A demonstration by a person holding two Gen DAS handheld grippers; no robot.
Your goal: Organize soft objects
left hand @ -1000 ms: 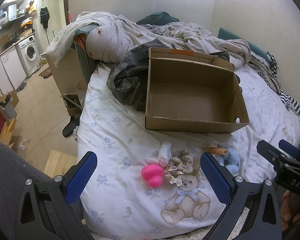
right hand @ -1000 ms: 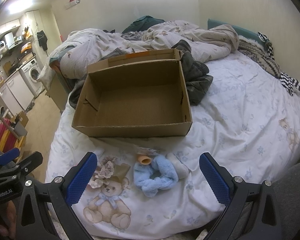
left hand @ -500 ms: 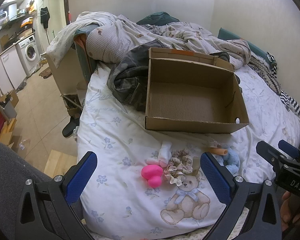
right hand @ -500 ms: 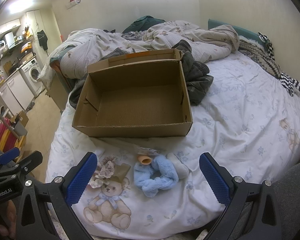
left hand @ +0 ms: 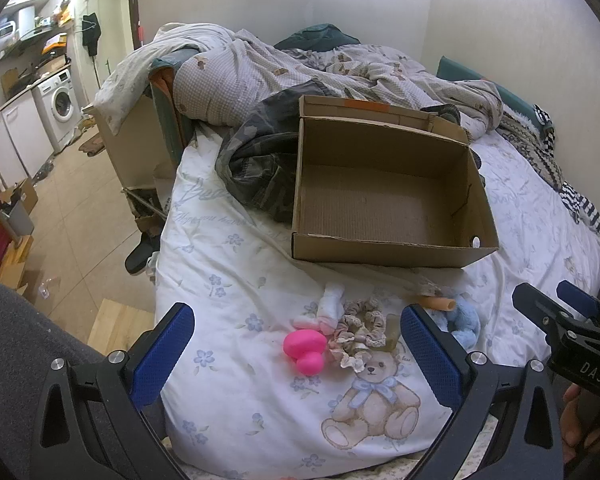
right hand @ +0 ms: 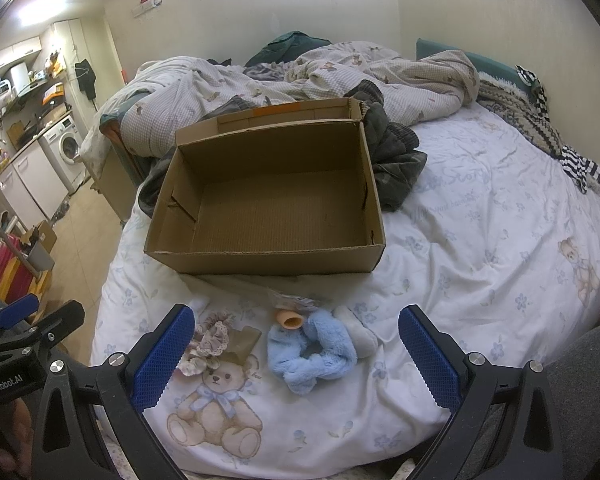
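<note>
Looking along the left gripper (left hand: 298,350), jaws spread wide and holding nothing, one open brown cardboard box (left hand: 388,196) sits on the white teddy-print duvet (left hand: 228,264). Near the bed's front edge lie one pink rubbery toy (left hand: 305,350), one beige lace scrunchie (left hand: 356,332) and one small white sock (left hand: 332,306).

From the right gripper (right hand: 296,354), jaws likewise wide and empty, one fluffy blue scrunchie (right hand: 312,354) lies between them; bare duvet stretches right of the box.
</note>
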